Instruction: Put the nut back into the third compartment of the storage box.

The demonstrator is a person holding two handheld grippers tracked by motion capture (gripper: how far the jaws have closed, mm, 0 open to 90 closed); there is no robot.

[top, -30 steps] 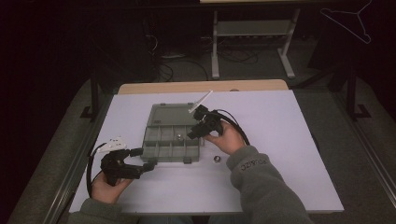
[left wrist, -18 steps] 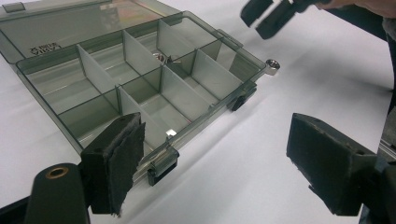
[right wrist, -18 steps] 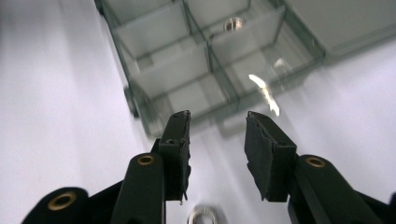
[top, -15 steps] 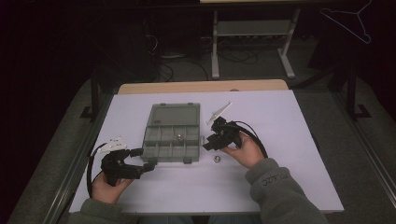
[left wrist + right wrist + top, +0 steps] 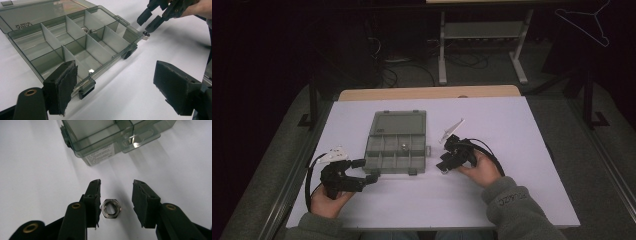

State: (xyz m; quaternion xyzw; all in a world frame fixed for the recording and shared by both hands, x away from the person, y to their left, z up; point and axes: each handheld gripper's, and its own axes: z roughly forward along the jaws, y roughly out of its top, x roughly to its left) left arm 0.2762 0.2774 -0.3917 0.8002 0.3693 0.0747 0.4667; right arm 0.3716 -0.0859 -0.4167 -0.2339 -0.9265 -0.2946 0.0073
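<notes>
A grey see-through compartment box (image 5: 396, 150) lies open on the white table, its lid (image 5: 398, 122) folded back. One small metal nut (image 5: 403, 146) sits in a middle compartment (image 5: 86, 30). A second hex nut (image 5: 111, 208) lies on the table just right of the box's corner (image 5: 100, 155), and also shows as the nut (image 5: 145, 35). My right gripper (image 5: 117, 196) is open and low over the table, one pad on each side of this nut without closing on it (image 5: 444, 166). My left gripper (image 5: 117, 85) is open at the box's near left corner (image 5: 367, 171), holding nothing.
The white table top (image 5: 512, 130) has free room to the right and along the front edge. A wooden strip (image 5: 427, 93) runs along the far edge. Behind stand a metal frame (image 5: 482, 45) and a wire hanger (image 5: 589, 22) on the dark floor.
My right gripper left the box, moved right and toward the person, and came down around the nut on the table. The left gripper stayed put.
</notes>
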